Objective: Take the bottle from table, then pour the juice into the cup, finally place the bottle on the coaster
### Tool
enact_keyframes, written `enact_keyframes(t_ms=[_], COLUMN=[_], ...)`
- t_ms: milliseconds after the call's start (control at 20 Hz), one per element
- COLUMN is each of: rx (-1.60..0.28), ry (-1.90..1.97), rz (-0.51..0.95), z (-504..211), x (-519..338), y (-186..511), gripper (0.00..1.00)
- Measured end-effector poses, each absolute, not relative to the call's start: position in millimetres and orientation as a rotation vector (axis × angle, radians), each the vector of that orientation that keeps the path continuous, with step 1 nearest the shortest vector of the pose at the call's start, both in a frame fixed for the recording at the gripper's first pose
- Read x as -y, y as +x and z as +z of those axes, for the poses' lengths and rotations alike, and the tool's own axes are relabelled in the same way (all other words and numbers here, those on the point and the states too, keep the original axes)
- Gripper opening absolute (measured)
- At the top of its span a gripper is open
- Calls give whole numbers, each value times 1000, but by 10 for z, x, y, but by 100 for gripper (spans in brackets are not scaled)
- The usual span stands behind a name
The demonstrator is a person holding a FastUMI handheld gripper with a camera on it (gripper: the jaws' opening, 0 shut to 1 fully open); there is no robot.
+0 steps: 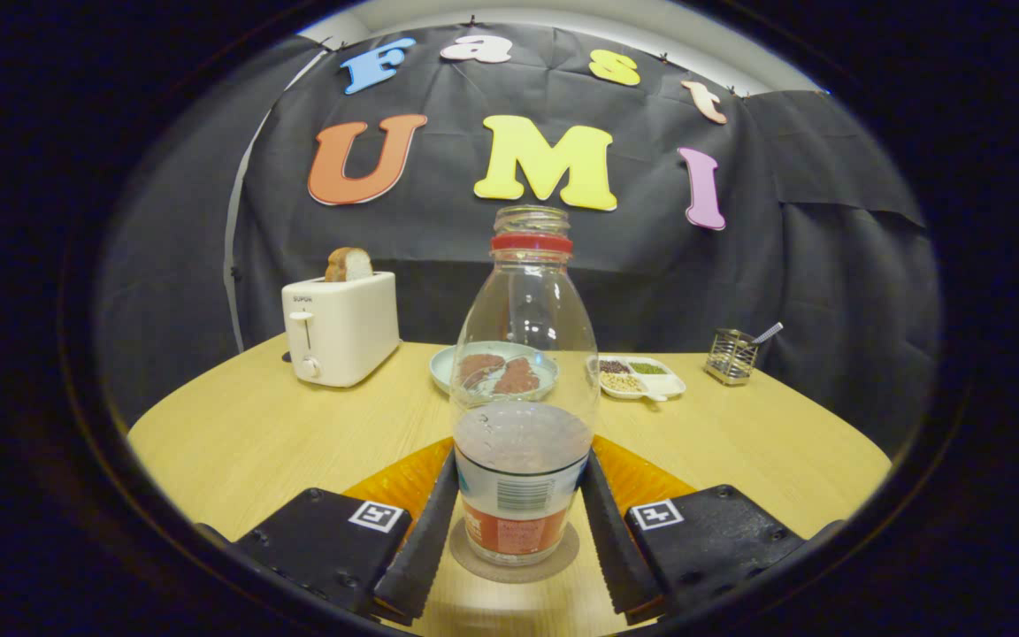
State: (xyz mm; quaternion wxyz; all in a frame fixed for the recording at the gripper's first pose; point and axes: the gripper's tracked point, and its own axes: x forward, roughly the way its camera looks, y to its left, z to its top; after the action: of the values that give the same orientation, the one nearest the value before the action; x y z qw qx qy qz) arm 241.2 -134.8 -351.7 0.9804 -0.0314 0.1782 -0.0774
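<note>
A clear bottle (523, 336) with a red neck ring and no cap stands upright on a round brown coaster (514, 573) on the wooden table (244, 433). Pale juice fills its lower part, above a red and white label. My gripper (522, 460) reaches around the bottle's lower half, and both fingers (425, 540) lie against its sides, one left and one right. An orange ribbed object (394, 485) lies flat on the table just behind the bottle, partly hidden by the fingers.
Beyond the bottle are a pale blue plate (443, 364) with brown food, a white divided dish (642, 379) of grains, and a wire holder (730, 356) at the right. A white toaster (341, 329) with a bread slice stands at the back left.
</note>
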Motion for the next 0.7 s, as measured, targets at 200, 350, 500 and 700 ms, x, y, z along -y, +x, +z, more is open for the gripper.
enact_keyframes(t_ms=[200, 350, 500, 700], rx=[-376, -369, -365, -314], ry=[-47, -40, -22, -2], rz=[-151, -153, -142, -126], z=[-3590, -3553, -3520, -3296], x=[1394, 1429, 1415, 1370], y=[2403, 2399, 2368, 2306], gripper=[80, 82, 96, 100])
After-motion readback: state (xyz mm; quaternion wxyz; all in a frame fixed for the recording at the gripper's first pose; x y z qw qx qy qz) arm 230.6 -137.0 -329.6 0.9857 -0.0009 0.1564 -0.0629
